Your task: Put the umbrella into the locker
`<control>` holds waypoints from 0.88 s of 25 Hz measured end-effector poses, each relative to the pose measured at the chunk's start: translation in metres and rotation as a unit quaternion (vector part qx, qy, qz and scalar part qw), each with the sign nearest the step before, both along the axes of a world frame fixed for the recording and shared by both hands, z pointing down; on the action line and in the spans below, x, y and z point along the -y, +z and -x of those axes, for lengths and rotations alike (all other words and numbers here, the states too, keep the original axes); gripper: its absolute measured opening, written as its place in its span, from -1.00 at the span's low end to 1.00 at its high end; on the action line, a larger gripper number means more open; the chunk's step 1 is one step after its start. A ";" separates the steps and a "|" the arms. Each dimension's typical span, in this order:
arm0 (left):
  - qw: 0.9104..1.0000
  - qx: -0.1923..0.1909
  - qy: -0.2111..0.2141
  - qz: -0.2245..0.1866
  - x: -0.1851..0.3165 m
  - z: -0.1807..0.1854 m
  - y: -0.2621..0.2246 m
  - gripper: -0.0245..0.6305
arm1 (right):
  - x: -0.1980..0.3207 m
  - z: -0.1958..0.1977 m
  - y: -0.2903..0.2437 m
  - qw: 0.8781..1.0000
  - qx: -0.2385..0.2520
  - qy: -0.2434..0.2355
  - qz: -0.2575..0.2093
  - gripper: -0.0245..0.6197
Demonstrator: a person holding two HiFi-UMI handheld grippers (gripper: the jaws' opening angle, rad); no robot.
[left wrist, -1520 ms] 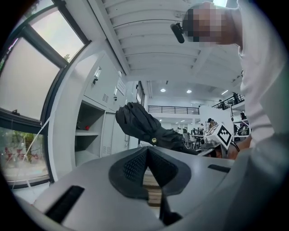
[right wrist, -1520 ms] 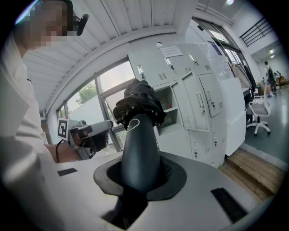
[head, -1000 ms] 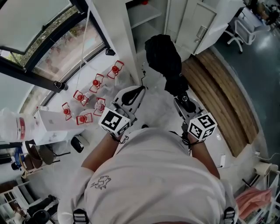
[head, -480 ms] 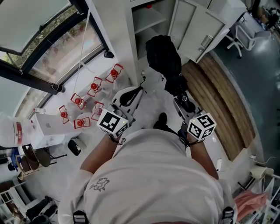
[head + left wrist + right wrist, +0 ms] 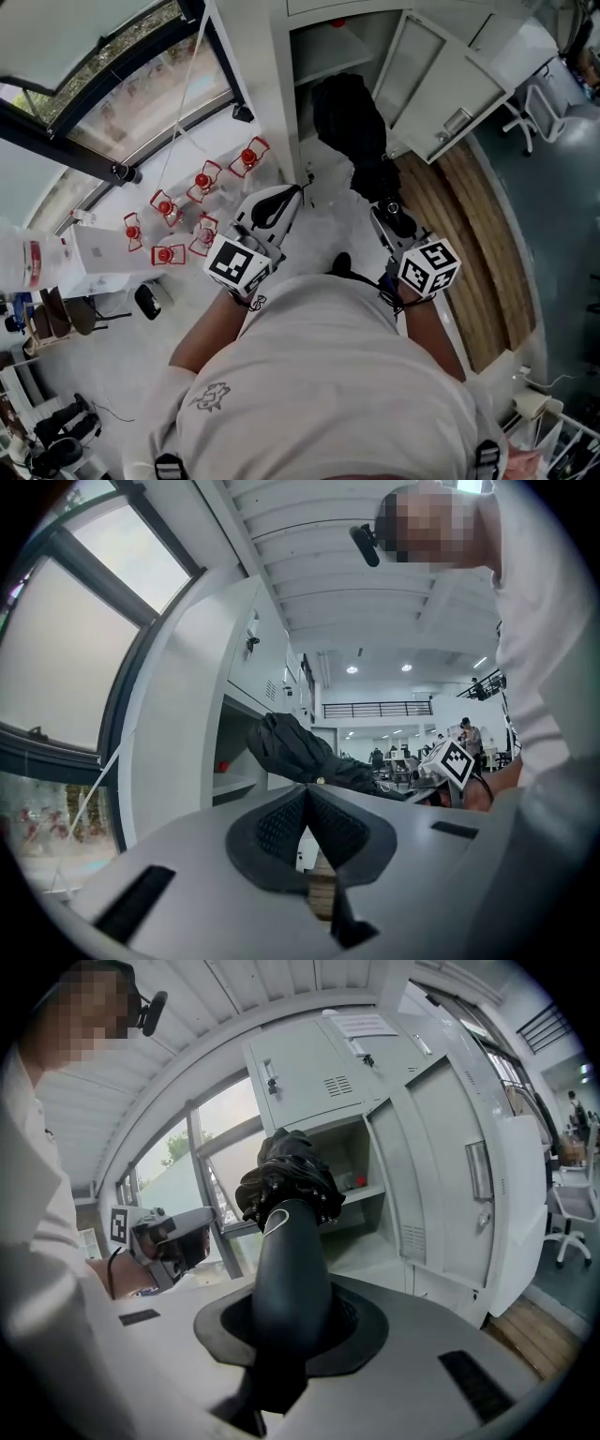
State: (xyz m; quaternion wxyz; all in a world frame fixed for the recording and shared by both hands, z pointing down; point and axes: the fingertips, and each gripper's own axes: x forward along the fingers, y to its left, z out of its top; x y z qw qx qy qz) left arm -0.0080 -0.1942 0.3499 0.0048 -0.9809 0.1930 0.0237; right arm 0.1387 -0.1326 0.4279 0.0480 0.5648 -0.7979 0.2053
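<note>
A folded black umbrella [image 5: 349, 117] sticks out ahead of my right gripper [image 5: 387, 210], which is shut on its thick black handle [image 5: 289, 1260]. The bunched canopy [image 5: 286, 1180] points at the open locker compartment [image 5: 323, 52], just short of its opening. The locker door [image 5: 441, 84] stands swung out to the right. My left gripper [image 5: 300, 193] is level beside the umbrella, to its left, with its jaws shut on nothing. In the left gripper view the pads [image 5: 281, 822] meet at the tip, and the umbrella [image 5: 298, 752] shows beyond them.
Several small red-and-white objects [image 5: 202, 178] lie on the floor by the window [image 5: 103, 75] at the left. A white box [image 5: 103, 248] sits near them. A wooden floor strip [image 5: 478, 234] runs along the right, with an office chair [image 5: 544, 94] past the door.
I have stepped toward the locker with both grippers and the umbrella. The open compartment and its door now show more fully, and the umbrella's tip is nearer the opening.
</note>
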 end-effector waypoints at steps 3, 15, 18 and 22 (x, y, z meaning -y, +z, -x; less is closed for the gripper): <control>1.000 -0.002 -0.019 0.000 0.015 -0.019 0.000 -0.89 | 0.018 -0.021 0.001 1.000 0.000 -0.016 0.006 -0.61; 0.996 -0.011 -0.085 0.019 0.045 -0.095 0.019 -0.89 | 0.045 -0.093 0.034 0.996 -0.002 -0.076 0.048 -0.60; 0.995 -0.008 -0.092 0.024 0.051 -0.100 0.027 -0.89 | 0.049 -0.099 0.048 0.995 -0.001 -0.083 0.063 -0.60; 0.995 0.000 -0.097 0.032 0.058 -0.103 0.039 -0.89 | 0.053 -0.104 0.062 0.993 -0.001 -0.087 0.075 -0.60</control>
